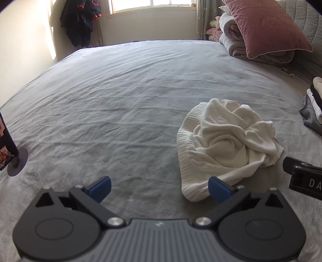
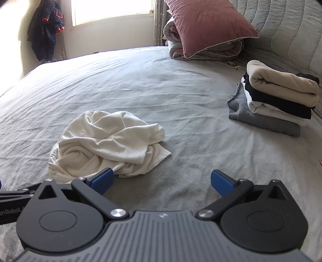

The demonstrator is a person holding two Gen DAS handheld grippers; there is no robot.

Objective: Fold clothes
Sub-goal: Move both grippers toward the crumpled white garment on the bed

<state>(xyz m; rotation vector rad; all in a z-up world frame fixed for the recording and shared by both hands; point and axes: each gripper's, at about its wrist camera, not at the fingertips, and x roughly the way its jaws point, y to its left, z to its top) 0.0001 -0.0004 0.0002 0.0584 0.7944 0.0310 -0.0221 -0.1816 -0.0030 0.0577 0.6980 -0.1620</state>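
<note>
- The bed point(image 1: 120, 96), covered by a wrinkled grey sheet, fills most of both views and carries everything else.
- A padded grey headboard point(image 2: 285, 36) runs along the right side of the bed.
- A dusty-pink pillow point(image 2: 207, 24) leans on a rolled grey and pink duvet point(image 2: 211, 52) at the far right corner, below a bright window point(image 2: 112, 10).
- A dark jacket with red trim point(image 1: 80, 22) hangs on the wall left of the window.
- A stack of folded clothes point(image 2: 277, 96) sits near the headboard: a grey piece at the bottom, then white, then dark, with a cream one on top. It lies well apart from the crumpled garment.
- The white garment point(image 1: 227, 141) lies in a crumpled, unfolded heap on the sheet, its ribbed edge curving along the left side in the left wrist view. It sits ahead of both grippers, between them.
- The left gripper point(image 1: 159, 188) points down at the bed with its jaws spread fully wide and nothing held; its right blue pad point(image 1: 218, 189) sits just beside the garment's near edge, and contact cannot be told.
- The right gripper point(image 2: 162, 182) is likewise wide open and empty, over bare sheet, its left blue pad point(image 2: 102, 180) close to the garment's near hem.
</note>
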